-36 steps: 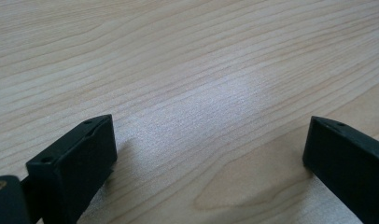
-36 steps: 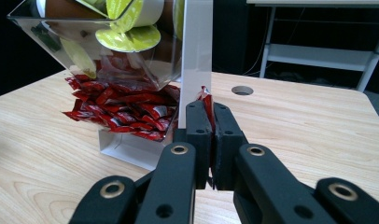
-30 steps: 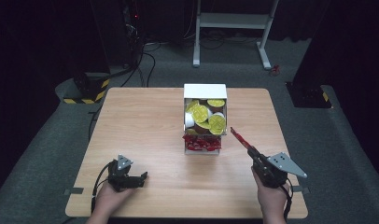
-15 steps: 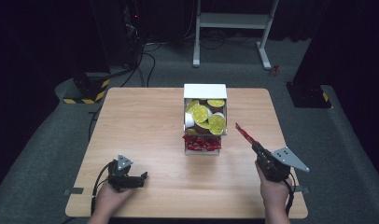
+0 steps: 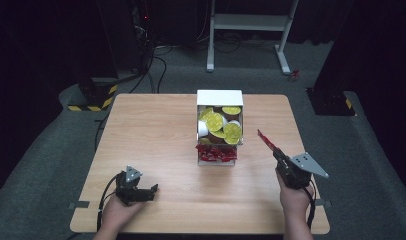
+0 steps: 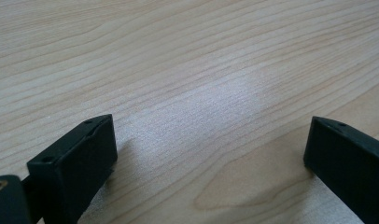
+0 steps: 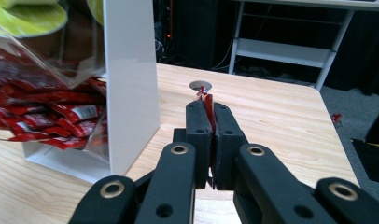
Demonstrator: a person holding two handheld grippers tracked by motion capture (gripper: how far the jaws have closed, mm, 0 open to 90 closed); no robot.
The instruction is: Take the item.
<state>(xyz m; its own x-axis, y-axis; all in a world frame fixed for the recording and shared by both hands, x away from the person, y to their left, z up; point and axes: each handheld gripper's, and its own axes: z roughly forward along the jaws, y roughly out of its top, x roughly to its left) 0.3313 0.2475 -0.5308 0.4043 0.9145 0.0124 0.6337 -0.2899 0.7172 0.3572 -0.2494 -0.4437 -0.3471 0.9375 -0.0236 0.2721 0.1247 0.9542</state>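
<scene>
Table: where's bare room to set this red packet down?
Bare wood lies right of the white box, ahead of the right gripper holding the red packet, and left of the box, beyond the left gripper. The box itself is crowded.

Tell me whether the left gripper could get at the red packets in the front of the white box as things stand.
Probably yes. The left gripper lies open on the bare table, and nothing stands between it and the red packets in the white box.
</scene>
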